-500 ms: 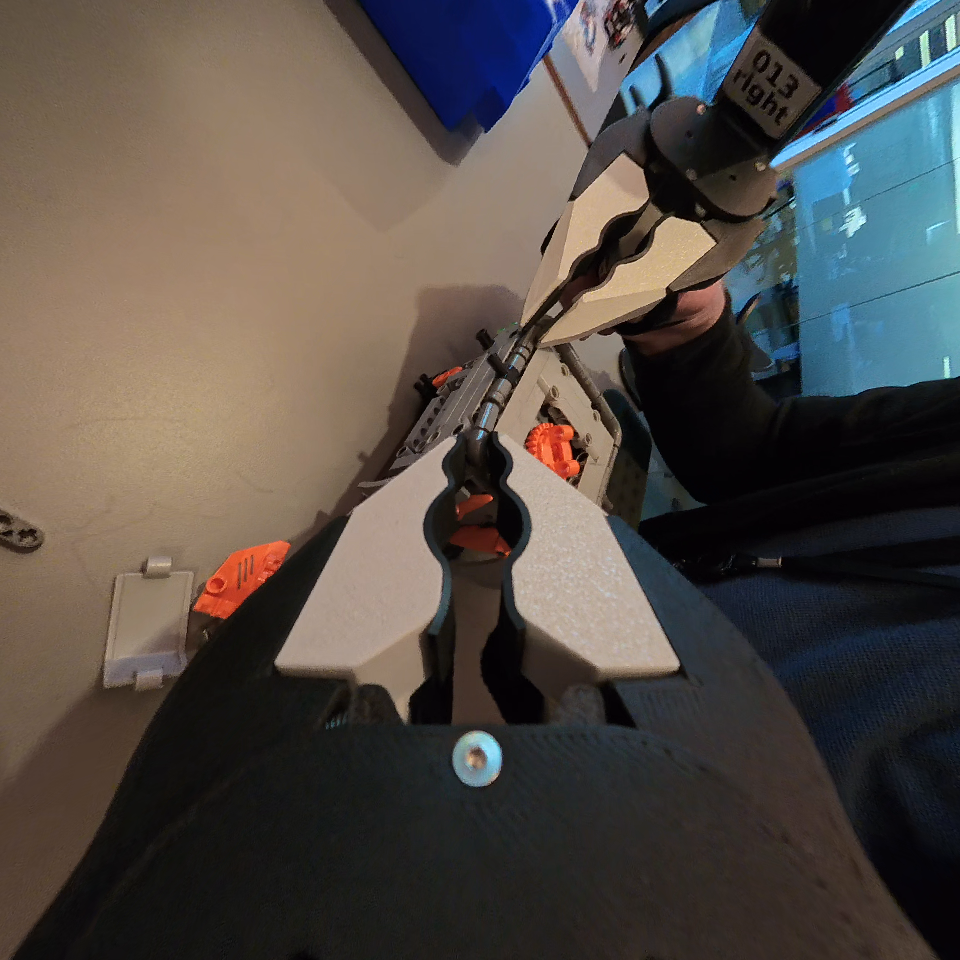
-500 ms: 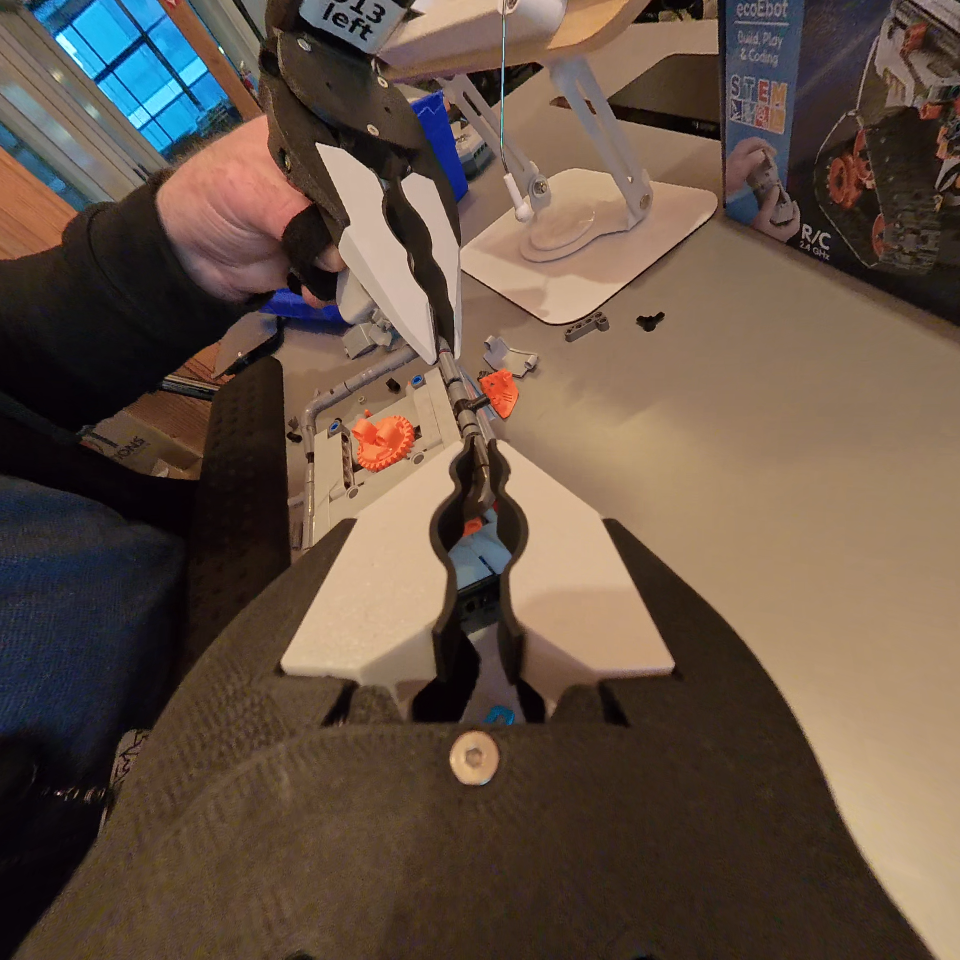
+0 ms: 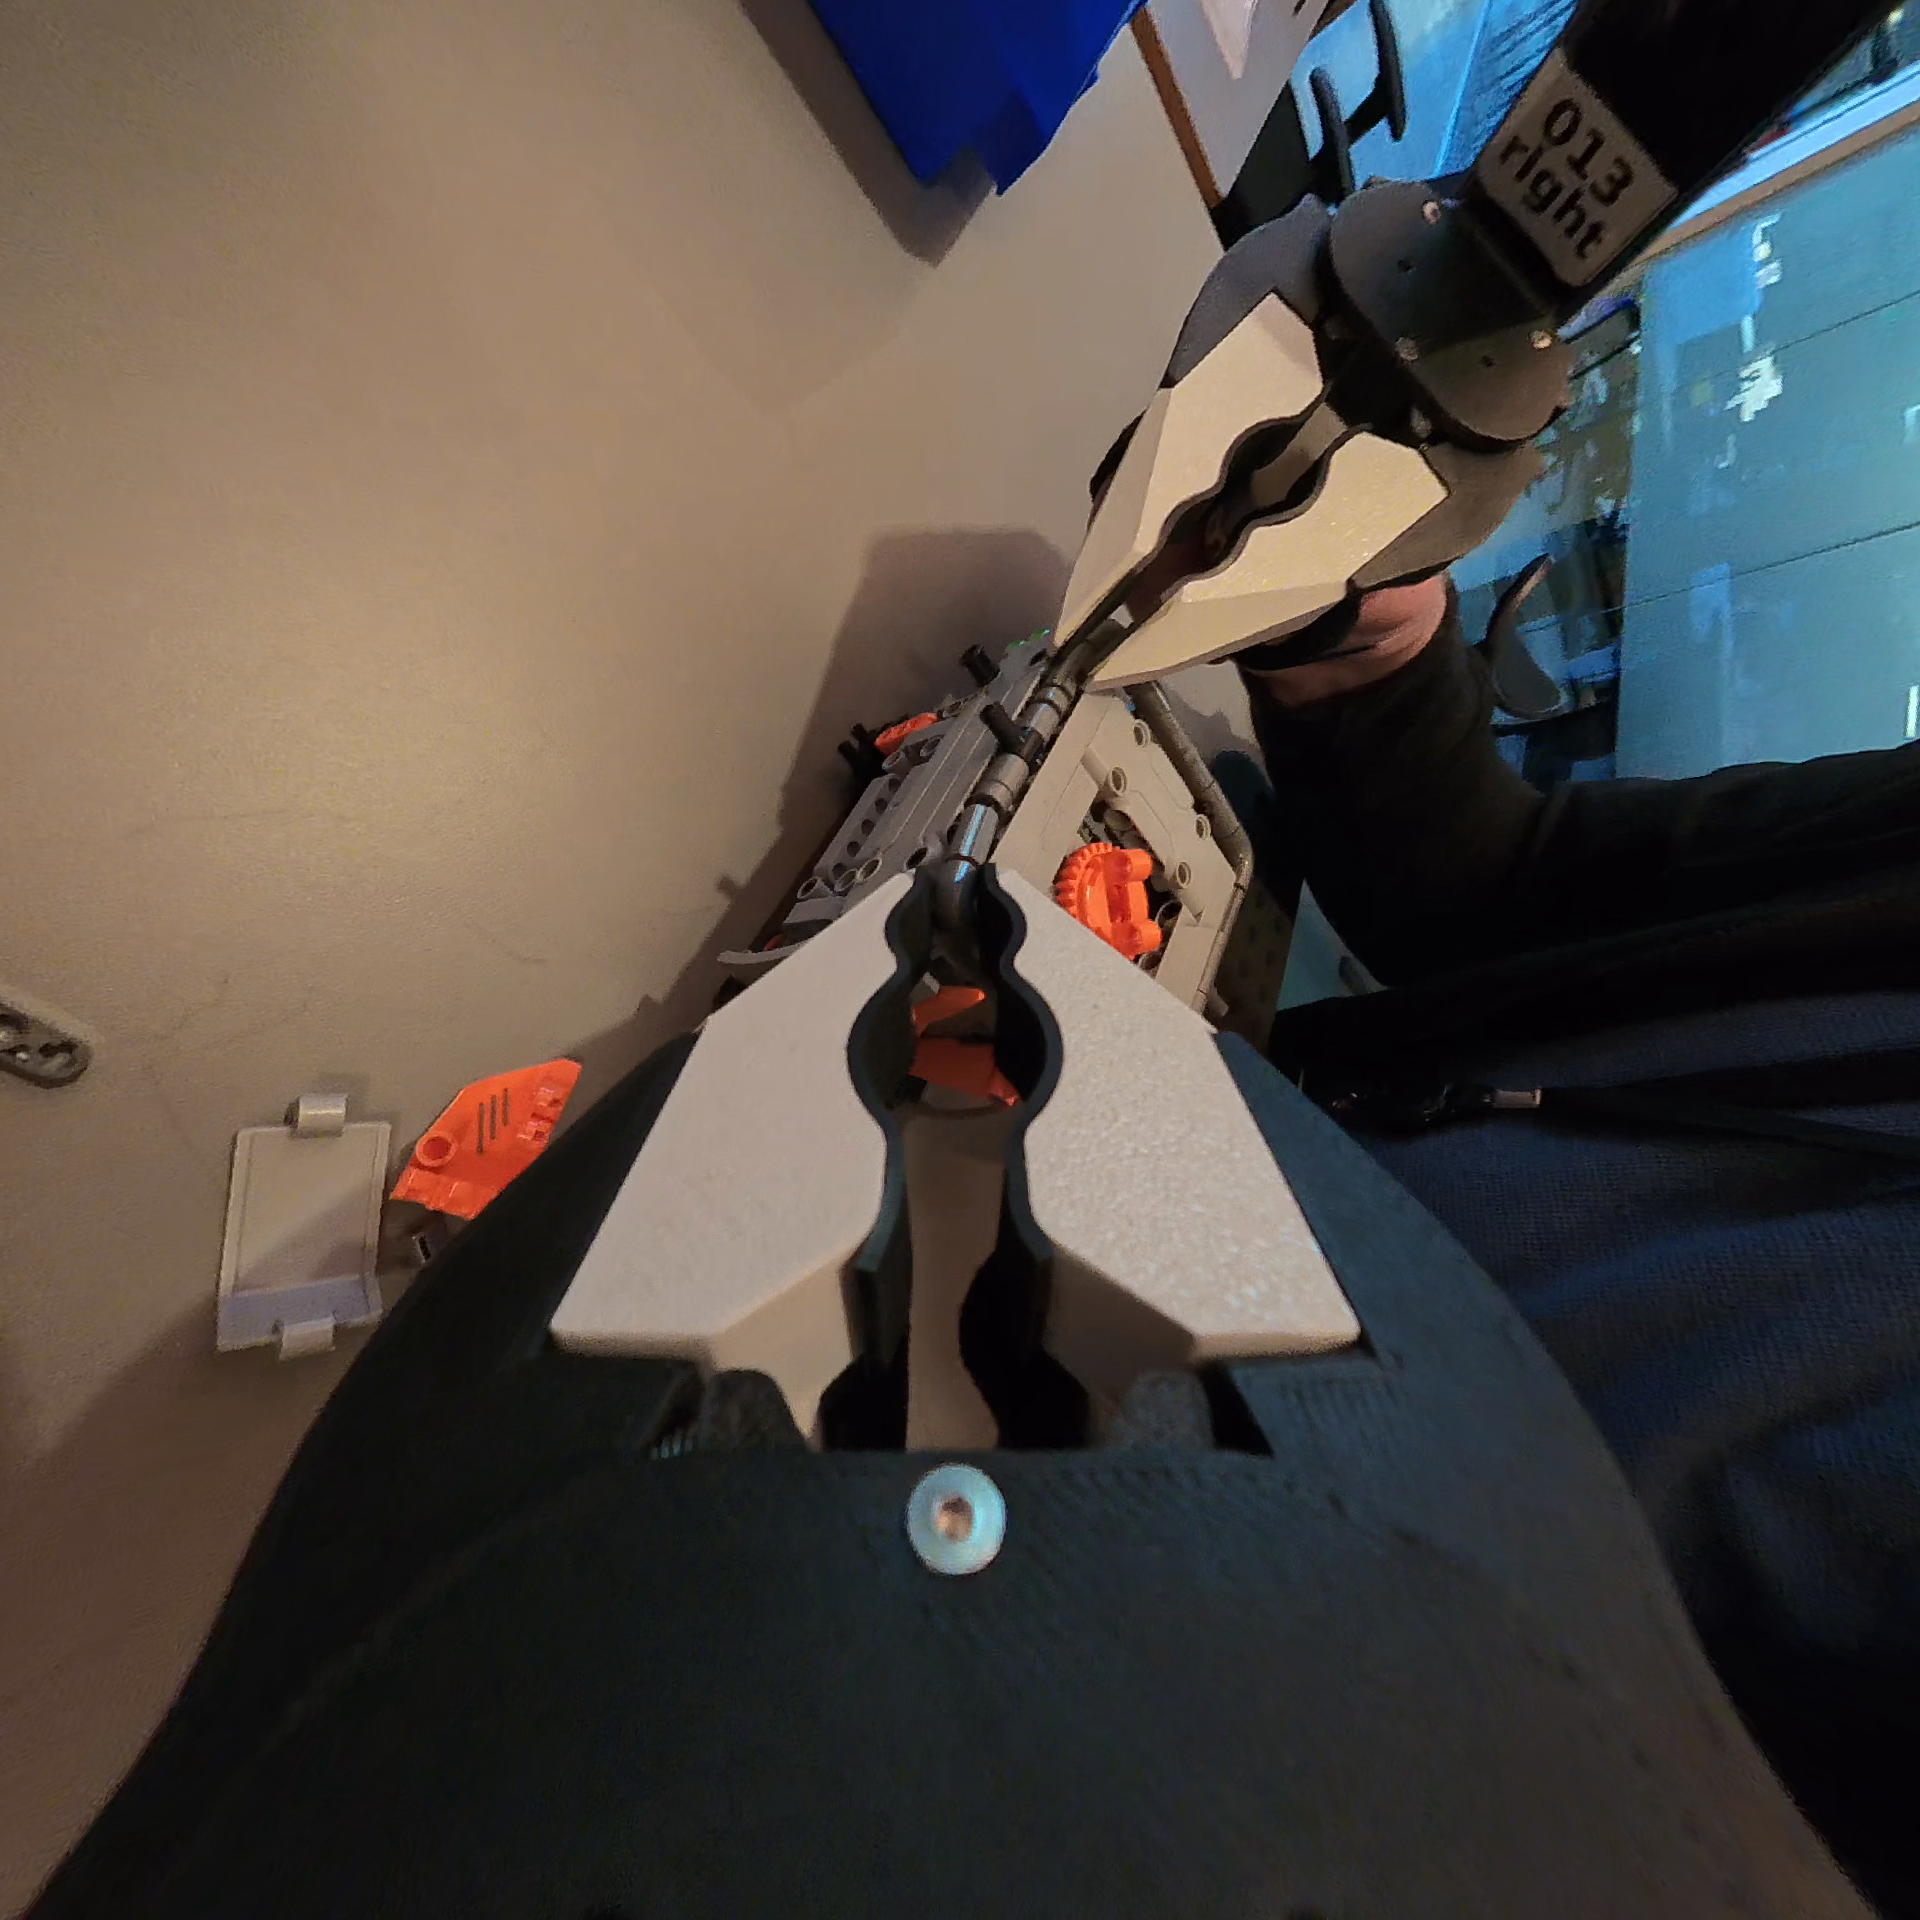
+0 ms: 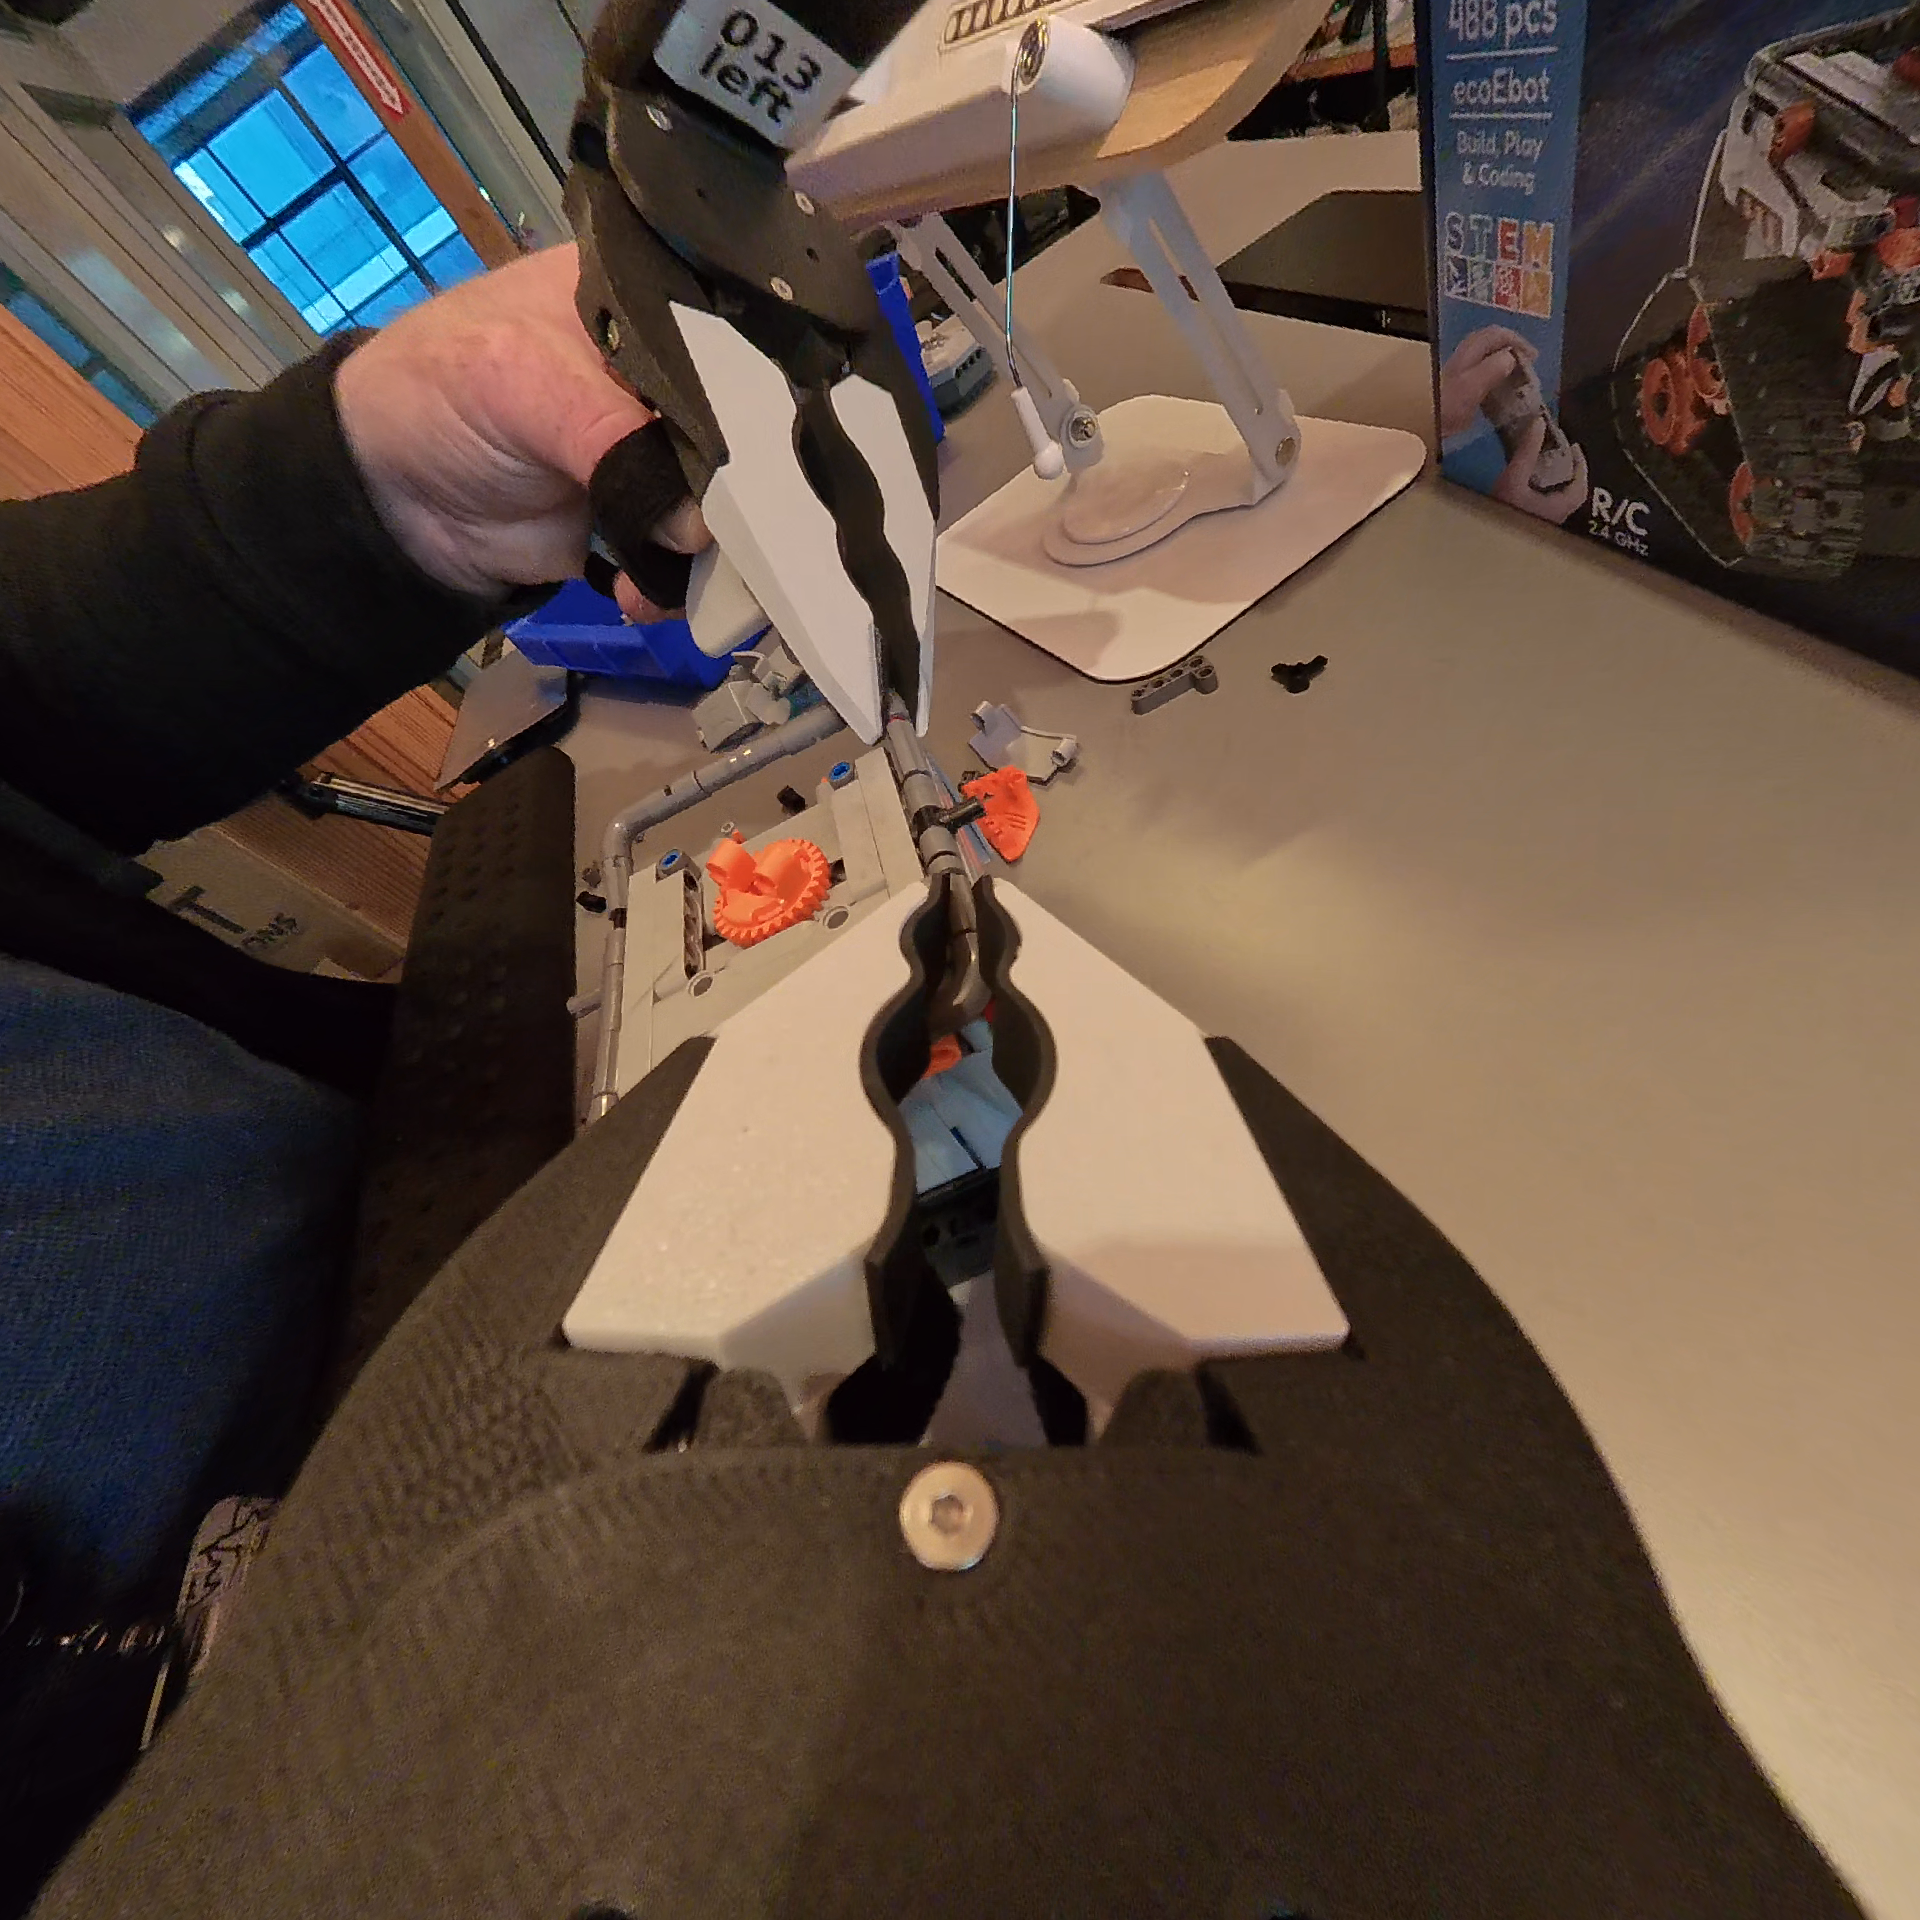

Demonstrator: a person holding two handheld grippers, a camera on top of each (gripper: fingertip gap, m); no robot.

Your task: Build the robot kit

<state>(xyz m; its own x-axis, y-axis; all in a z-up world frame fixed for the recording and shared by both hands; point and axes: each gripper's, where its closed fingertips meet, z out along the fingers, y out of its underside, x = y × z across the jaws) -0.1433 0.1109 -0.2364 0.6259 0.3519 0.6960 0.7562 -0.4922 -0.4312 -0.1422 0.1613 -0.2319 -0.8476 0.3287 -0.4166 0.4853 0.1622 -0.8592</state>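
A thin dark grey segmented rod (image 3: 1003,790) spans between my two grippers above a grey brick model (image 3: 1122,769) with an orange gear (image 3: 1101,894). My left gripper (image 3: 956,899) is shut on the rod's near, bent end. My right gripper (image 3: 1081,649) shows farther off, shut on the other end. In the right wrist view my right gripper (image 4: 951,899) pinches the rod (image 4: 928,805), and the left gripper (image 4: 896,727), held by a hand, grips it from above. The model (image 4: 862,821) and its gear (image 4: 764,894) lie just left of the rod.
Loose parts lie on the beige table: an orange panel (image 3: 488,1132), a grey lid (image 3: 296,1226), a dark beam (image 3: 42,1049), a small grey beam (image 4: 1174,686), a black pin (image 4: 1299,673). A white stand (image 4: 1174,540), a toy box (image 4: 1683,260), a blue bin (image 3: 966,83) and a black track (image 4: 488,935) surround them. My right fingertips sit around 6 centimetres from my left ones. The grey lid (image 3: 296,1226) lies around 15 centimetres away from my left fingertips. The right camera catches it too, in the right wrist view (image 4: 1025,739).
Both grippers keep their hold on the rod; each has shifted only very slightly in the other's view.
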